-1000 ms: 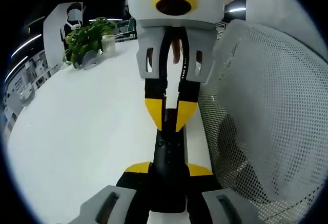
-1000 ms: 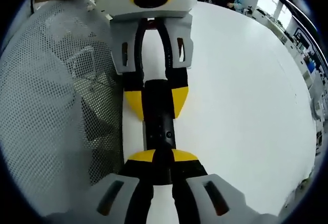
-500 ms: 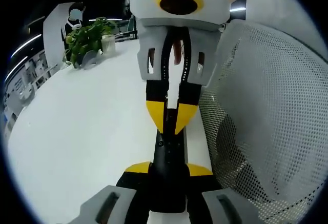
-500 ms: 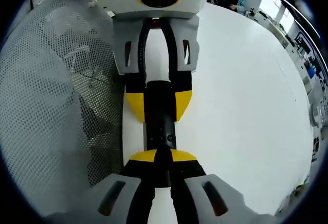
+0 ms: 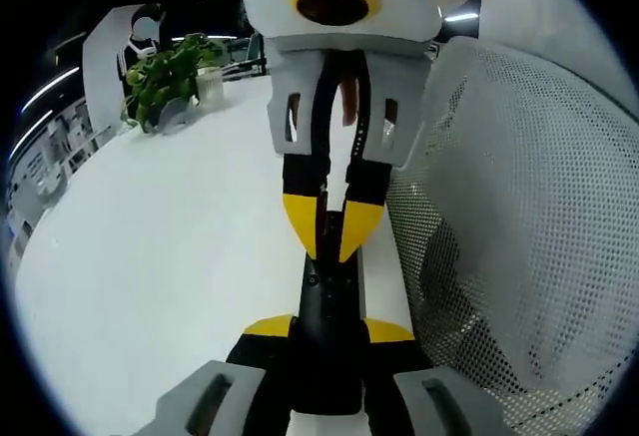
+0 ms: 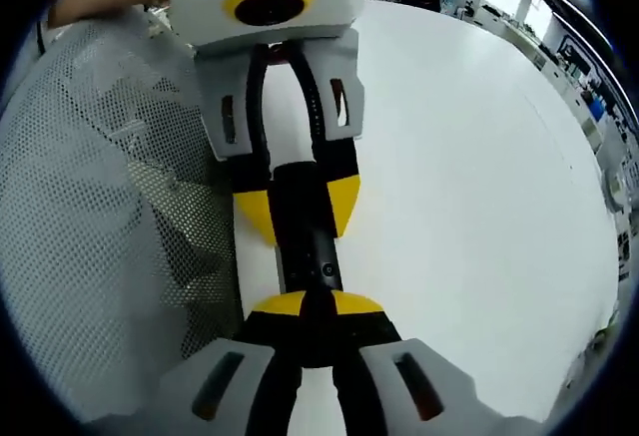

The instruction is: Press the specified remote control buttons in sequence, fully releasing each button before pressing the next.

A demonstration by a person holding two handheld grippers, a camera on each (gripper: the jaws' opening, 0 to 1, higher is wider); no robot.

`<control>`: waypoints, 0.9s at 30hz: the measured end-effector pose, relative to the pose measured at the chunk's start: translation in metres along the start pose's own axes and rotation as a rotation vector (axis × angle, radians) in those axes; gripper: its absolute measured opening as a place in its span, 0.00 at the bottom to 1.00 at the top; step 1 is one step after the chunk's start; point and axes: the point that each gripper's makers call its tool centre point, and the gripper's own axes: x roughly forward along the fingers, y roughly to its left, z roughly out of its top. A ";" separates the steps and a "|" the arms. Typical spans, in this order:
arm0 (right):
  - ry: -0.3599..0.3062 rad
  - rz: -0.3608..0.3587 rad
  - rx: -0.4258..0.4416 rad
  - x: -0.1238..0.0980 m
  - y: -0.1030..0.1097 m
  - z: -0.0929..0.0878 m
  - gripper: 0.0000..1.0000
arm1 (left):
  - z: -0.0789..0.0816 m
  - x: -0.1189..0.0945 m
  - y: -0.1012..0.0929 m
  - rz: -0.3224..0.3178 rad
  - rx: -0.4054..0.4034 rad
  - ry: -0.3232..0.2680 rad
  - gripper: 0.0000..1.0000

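— Since a second ago, what has moved for us?

— Very little. In the left gripper view the right gripper [image 5: 330, 241] facing us has edged slightly to the left; in the right gripper view the left gripper [image 6: 298, 218] has slid left and tilted. The remote control [image 5: 329, 308] has not left either grip.

— Where does the remote sit?

— We see it as a slim black bar spanning the gap between the two grippers, above the white table [image 5: 170, 256], close to the table's edge where the white mesh chair back [image 5: 519, 236] rises.

— How do our left jaws stand?

— Nearly closed, clamped on the near end of the remote in the left gripper view, yellow pads pressed against its sides.

— And the right ones?

— In the right gripper view they are likewise drawn in on the remote control [image 6: 310, 256], holding the opposite end.

— Anything else on the table?

— We see a potted plant [image 5: 170, 79] near the far edge, well apart from the remote.
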 end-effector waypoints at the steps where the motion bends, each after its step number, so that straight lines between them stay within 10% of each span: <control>1: 0.007 -0.006 -0.054 0.000 0.000 0.000 0.06 | 0.000 0.000 0.000 -0.001 0.001 0.000 0.24; 27: -0.015 -0.040 -0.053 0.001 0.001 0.000 0.01 | 0.001 0.000 0.001 -0.012 -0.012 -0.010 0.24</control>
